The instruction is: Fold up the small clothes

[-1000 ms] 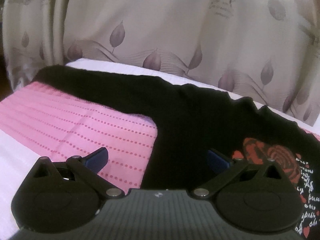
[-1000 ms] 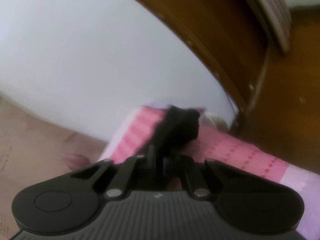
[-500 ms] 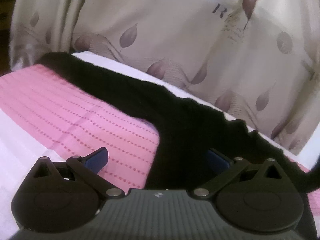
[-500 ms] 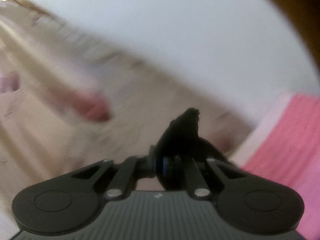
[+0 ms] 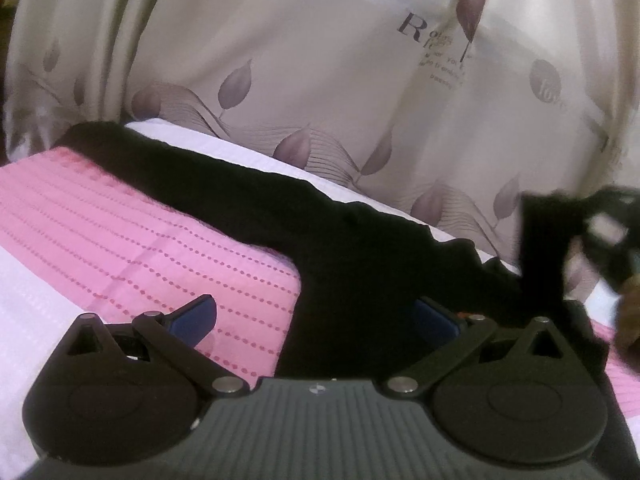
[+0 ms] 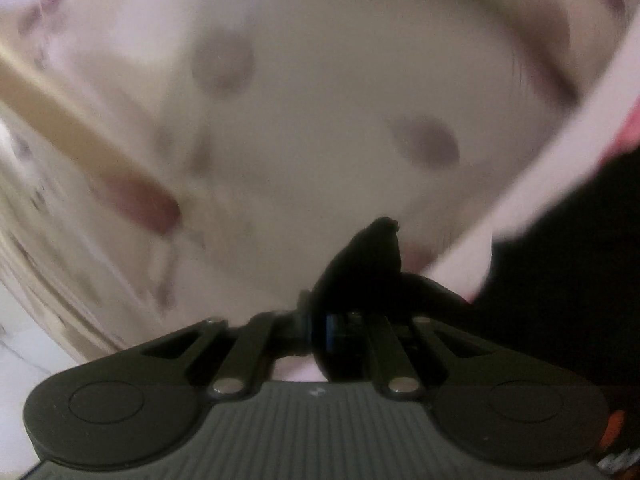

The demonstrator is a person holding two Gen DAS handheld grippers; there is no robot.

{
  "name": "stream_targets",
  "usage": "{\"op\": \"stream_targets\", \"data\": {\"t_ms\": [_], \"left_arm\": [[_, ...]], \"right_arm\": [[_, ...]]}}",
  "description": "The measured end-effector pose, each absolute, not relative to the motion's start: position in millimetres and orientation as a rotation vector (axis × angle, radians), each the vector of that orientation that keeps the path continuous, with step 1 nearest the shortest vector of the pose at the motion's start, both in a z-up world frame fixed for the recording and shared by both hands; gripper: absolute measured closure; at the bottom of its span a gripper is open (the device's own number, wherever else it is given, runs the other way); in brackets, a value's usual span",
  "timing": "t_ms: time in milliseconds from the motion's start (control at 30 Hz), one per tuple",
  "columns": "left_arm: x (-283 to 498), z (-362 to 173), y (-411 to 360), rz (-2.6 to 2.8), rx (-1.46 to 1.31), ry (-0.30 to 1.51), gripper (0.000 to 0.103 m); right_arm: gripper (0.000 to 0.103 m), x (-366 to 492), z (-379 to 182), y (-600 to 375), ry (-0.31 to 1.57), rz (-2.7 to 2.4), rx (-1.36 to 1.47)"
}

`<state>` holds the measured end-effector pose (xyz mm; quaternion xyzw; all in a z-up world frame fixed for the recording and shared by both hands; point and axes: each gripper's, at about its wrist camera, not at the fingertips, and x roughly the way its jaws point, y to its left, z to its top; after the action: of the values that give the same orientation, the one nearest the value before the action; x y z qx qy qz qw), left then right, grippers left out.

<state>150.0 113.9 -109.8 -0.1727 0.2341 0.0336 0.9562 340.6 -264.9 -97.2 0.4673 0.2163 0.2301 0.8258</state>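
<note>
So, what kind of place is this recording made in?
Probably a bedroom at home: a black garment lies on a bed with a pink and white bedspread, and leaf-printed curtains hang right behind it.

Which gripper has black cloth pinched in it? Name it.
The right gripper: its jaws are shut on a fold of the black garment, which sticks up between them. The left gripper has its blue pads spread wide, holding nothing.
</note>
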Motion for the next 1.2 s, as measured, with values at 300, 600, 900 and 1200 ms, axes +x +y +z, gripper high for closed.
{"op": "stream_targets", "data": {"t_ms": [300,600,900,1200], "left_arm": [[152,-114,129,0.059,-0.453,0.498,0.000],[151,-114,132,0.060,-0.470,0.501,0.000],[151,-114,136,0.084,-0.489,0.513,0.000],[142,-116,156,0.097,-0.602,0.483,0.000]], "right_arm": [[0.096,345,-132,-188,0.587,0.518,0.827],[0.063,340,-137,-141,0.662,0.589,0.559],[0.021,295,-117,-58,0.626,0.768,-0.041],[0.021,269,-98,-149,0.586,0.599,0.282]]}}
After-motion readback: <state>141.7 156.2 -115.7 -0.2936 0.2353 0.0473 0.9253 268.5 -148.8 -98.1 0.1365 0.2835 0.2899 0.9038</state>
